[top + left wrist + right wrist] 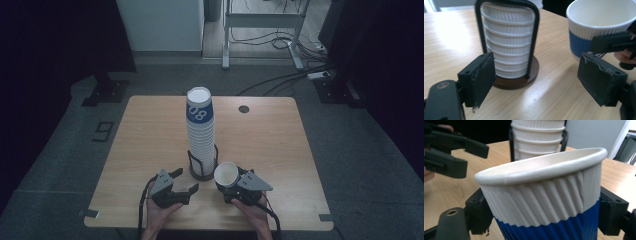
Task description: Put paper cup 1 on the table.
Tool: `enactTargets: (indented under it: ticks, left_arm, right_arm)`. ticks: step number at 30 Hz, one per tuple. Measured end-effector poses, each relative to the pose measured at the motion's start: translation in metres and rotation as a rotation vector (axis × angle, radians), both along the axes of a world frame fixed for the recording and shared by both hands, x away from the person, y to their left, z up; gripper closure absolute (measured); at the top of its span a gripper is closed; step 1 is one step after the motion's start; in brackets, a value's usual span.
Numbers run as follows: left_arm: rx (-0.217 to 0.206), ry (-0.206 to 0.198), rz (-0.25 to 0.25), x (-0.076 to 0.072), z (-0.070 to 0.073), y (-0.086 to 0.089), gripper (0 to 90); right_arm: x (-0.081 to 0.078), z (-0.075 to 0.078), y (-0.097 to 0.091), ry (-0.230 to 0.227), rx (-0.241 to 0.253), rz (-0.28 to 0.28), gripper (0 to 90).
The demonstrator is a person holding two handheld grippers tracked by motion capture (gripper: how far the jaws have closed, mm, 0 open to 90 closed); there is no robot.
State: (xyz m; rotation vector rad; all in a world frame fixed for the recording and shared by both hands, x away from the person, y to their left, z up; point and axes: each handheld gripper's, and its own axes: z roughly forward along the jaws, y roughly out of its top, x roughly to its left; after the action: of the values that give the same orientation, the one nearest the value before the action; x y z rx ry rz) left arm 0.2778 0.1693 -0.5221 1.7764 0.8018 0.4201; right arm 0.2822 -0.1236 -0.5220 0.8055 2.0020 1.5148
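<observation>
One wooden tabletop [150, 135] is seen, carrying one cup holder [202, 172] with a round dark base and black wire uprights, placed toward the near edge, roughly midway between the left and right edges. One tall stack of paper cups [201, 130] is held upright in it; the exact number of cups cannot be counted, though seven ribbed rims are made out between the uprights in the left gripper view [509, 40]. The top cup is marked with a blue band.

Two grippers are held near the near edge. The left gripper [184, 181] is kept just left of the holder's base, its jaws spread wide with nothing between them; in its own view [536, 80] the two pads are seen well apart.

One single paper cup [226, 174], white above and blue below, is clamped between the jaws of the right gripper [231, 186], just right of the holder's base, its open mouth tilted. In the right gripper view the cup [544, 195] is seen pressed on both sides by the jaws.

One small dark round hole [243, 109] is seen near the far edge.
</observation>
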Motion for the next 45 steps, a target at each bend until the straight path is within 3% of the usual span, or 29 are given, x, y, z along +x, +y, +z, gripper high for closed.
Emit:
enactTargets:
  ticks: [3,4,9,13,15,17,18,20,24,27,34,39,41,45]
  left_arm:
    - [-0.004,0.027,0.020,0.004,-0.008,0.002,14.4]
    - [0.017,0.037,0.019,0.005,-0.011,0.001,14.4]
    - [0.018,-0.002,0.014,0.003,-0.010,0.001,14.2]
    - [0.031,0.015,0.033,0.003,-0.011,0.002,14.2]
    - [0.041,-0.006,0.039,0.001,-0.010,0.003,14.2]
    - [0.021,-0.023,0.015,-0.001,-0.011,0.004,14.2]
    - [0.017,-0.033,0.025,-0.002,-0.012,0.005,14.1]
    - [0.032,-0.027,0.052,-0.001,-0.015,0.005,14.1]
    - [0.030,-0.036,0.048,-0.002,-0.019,0.010,14.2]
    - [0.051,-0.047,0.056,-0.003,-0.020,0.011,14.2]
    - [0.024,-0.076,0.076,-0.005,-0.022,0.006,14.2]
    - [-0.004,-0.072,0.070,-0.004,-0.022,0.008,14.2]
    - [0.025,-0.092,0.097,-0.006,-0.022,0.008,14.3]
    - [0.001,-0.103,0.111,-0.007,-0.022,0.010,14.2]
  right_arm:
    - [0.005,0.002,-0.005,0.012,0.013,-0.021,17.0]
    - [0.006,0.001,-0.006,0.019,0.014,-0.031,17.0]
    - [0.013,0.001,-0.012,0.045,0.047,-0.052,17.1]
    - [0.018,0.004,-0.014,0.053,0.057,-0.071,17.1]
    - [0.021,0.006,-0.015,0.050,0.062,-0.079,17.1]
    - [0.025,0.008,-0.017,0.052,0.068,-0.088,17.0]
    - [0.027,0.009,-0.017,0.052,0.068,-0.094,17.1]
    - [0.032,0.011,-0.019,0.053,0.073,-0.103,17.0]
    - [0.043,0.011,-0.022,0.058,0.075,-0.130,17.0]
    - [0.051,0.012,-0.024,0.062,0.080,-0.139,16.9]
    - [0.070,0.007,-0.026,0.087,0.094,-0.168,17.0]
    - [0.077,0.001,-0.024,0.095,0.081,-0.186,16.9]
    - [0.082,-0.002,-0.023,0.092,0.065,-0.203,16.9]
    - [0.089,-0.003,-0.019,0.101,0.043,-0.207,16.8]
